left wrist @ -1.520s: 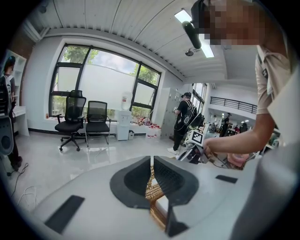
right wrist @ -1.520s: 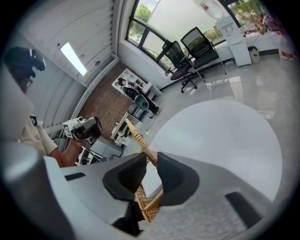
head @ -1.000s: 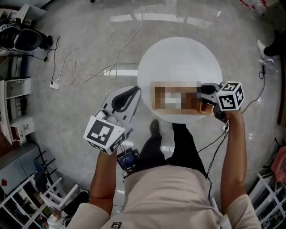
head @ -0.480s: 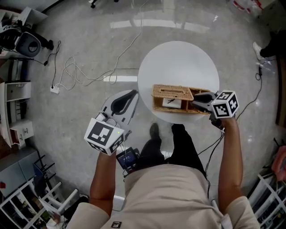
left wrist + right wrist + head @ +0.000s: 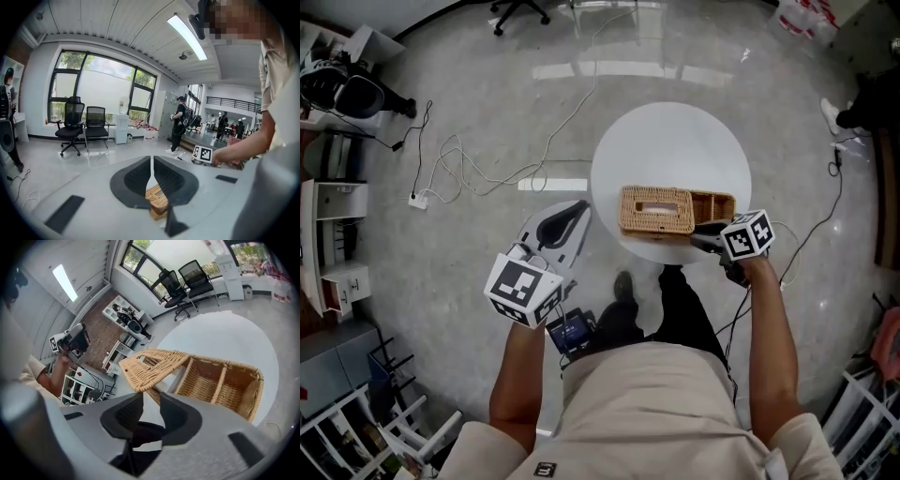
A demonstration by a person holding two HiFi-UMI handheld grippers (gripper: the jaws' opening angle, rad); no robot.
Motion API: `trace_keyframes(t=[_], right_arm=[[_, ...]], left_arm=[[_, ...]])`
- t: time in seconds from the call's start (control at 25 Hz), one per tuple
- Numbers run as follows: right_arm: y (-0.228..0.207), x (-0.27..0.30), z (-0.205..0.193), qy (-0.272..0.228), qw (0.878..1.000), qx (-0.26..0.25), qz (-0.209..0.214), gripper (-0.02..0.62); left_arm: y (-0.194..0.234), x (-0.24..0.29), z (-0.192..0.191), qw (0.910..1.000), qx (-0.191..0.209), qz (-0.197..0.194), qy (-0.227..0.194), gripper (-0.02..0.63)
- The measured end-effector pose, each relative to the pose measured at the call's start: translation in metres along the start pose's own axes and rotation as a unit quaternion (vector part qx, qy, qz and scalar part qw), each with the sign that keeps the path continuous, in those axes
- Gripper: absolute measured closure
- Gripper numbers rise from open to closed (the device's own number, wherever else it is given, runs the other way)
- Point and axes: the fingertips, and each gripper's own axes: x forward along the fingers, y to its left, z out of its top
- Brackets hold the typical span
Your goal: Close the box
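A wicker box point(image 5: 713, 205) sits near the front edge of the round white table point(image 5: 670, 141). Its wicker lid point(image 5: 656, 209) covers the left part, and two compartments at the right lie uncovered. In the right gripper view the lid point(image 5: 154, 364) slopes up over the left end beside the bare compartments point(image 5: 220, 380). My right gripper point(image 5: 701, 235) is at the box's front right corner. Its jaws point(image 5: 151, 397) are closing with a gap and nothing between them; the lid's edge lies just beyond the tips. My left gripper point(image 5: 578, 205) hangs off the table's left side, jaws together, the box point(image 5: 157, 201) showing through the slit.
Cables point(image 5: 487, 159) trail across the grey floor left of the table. Shelves point(image 5: 333, 216) and gear line the left wall, and a chair base point(image 5: 520, 11) stands at the top. The person's shoe point(image 5: 625, 270) is just under the table's front edge.
The right gripper has drawn back from the box's right end to its front right corner. The lid now lies lower over the left part. The left gripper has hardly moved.
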Motion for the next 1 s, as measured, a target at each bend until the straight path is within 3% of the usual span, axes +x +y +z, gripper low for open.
trace_keyframes(t=[0.24, 0.52, 0.8, 1.0], right_arm=[[-0.005, 0.017, -0.028, 0.018, 0.998, 0.059, -0.004, 0.497], [-0.011, 0.02, -0.034, 0.005, 0.997, 0.075, -0.036, 0.512], [0.005, -0.009, -0.024, 0.007, 0.996, 0.036, -0.082, 0.516], [0.039, -0.062, 0.023, -0.062, 0.991, -0.02, -0.116, 0.568]], left_arm=[[-0.012, -0.011, 0.011, 0.9999, 0.009, -0.006, -0.004, 0.583], [-0.022, -0.028, 0.023, 0.9997, 0.021, -0.01, -0.008, 0.583], [-0.034, -0.05, 0.05, 0.9985, 0.04, -0.015, -0.035, 0.583], [-0.042, -0.065, 0.075, 0.9966, 0.053, -0.018, -0.06, 0.584]])
